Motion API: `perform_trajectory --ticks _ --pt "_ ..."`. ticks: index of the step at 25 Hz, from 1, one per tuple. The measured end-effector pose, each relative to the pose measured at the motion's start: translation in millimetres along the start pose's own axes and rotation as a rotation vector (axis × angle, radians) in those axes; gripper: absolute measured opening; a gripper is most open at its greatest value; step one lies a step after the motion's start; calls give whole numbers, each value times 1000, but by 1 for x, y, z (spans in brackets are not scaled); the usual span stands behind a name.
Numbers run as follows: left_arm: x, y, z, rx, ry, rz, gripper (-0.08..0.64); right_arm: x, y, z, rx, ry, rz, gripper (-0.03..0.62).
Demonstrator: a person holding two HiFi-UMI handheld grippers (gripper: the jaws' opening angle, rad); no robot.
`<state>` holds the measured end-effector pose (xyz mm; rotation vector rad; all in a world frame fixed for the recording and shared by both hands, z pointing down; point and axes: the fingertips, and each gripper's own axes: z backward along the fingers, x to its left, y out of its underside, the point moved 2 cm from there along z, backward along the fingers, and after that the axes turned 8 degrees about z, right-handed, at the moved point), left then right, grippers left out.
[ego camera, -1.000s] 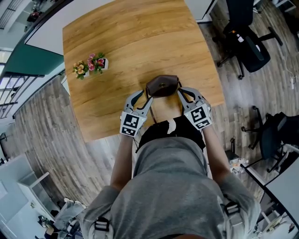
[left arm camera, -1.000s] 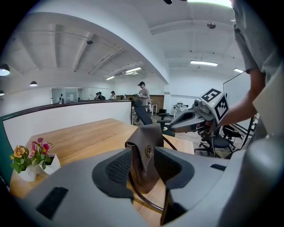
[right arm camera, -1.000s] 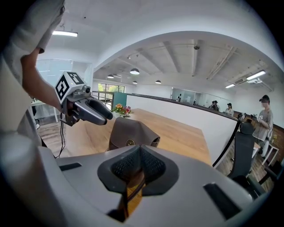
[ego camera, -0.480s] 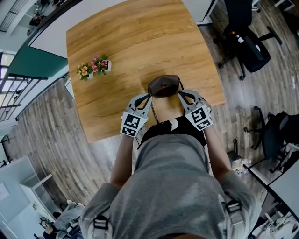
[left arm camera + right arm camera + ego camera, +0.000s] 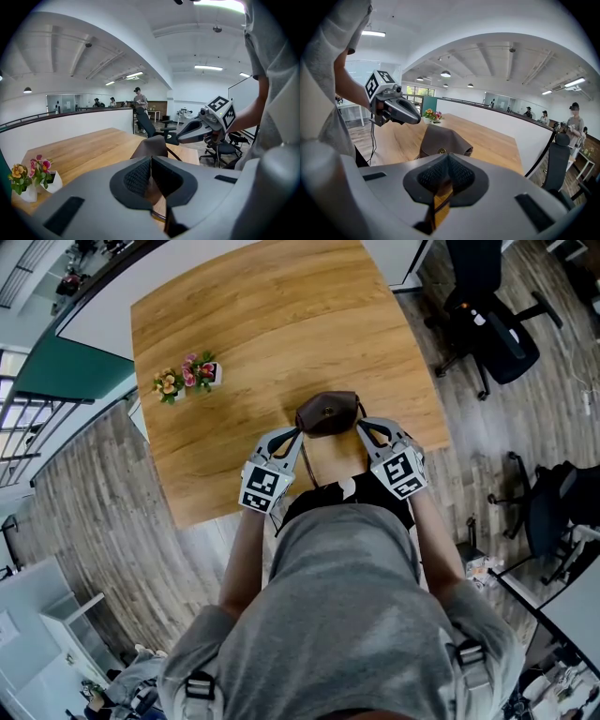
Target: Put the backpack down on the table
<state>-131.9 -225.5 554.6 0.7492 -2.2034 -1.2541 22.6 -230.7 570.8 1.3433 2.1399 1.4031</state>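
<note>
Backpack (image 5: pixel 326 413) is a small brown one, slumped on the wooden table (image 5: pixel 262 324) close to the person's edge, right between the two grippers, flap shut so no idea what's inside. The left gripper (image 5: pixel 292 435) comes in from its left side, tilted down a bit, and its jaws have just been closing. They're now together on a brown strap (image 5: pixel 152 190). The right gripper (image 5: pixel 364 427) mirrors it on the other side, also pinched tight, on the other strap (image 5: pixel 437 202). Marker cubes face up at the head camera, forearms reaching out from the body. Farther up the table are little white pots (image 5: pixel 187 373) with pink and yellow flowers in them. An office chair (image 5: pixel 487 324) sits off the table's far corner. The gripper views show the room beyond, with people (image 5: pixel 139 101) standing in the background, and the right one catches a gold snap (image 5: pixel 440 151) on the flap.
</note>
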Motion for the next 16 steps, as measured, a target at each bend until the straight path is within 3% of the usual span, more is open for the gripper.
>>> perform_trajectory --ticks 16 --pt "9 2 -1 5 -7 6 26 2 0 -6 50 0 18 3"
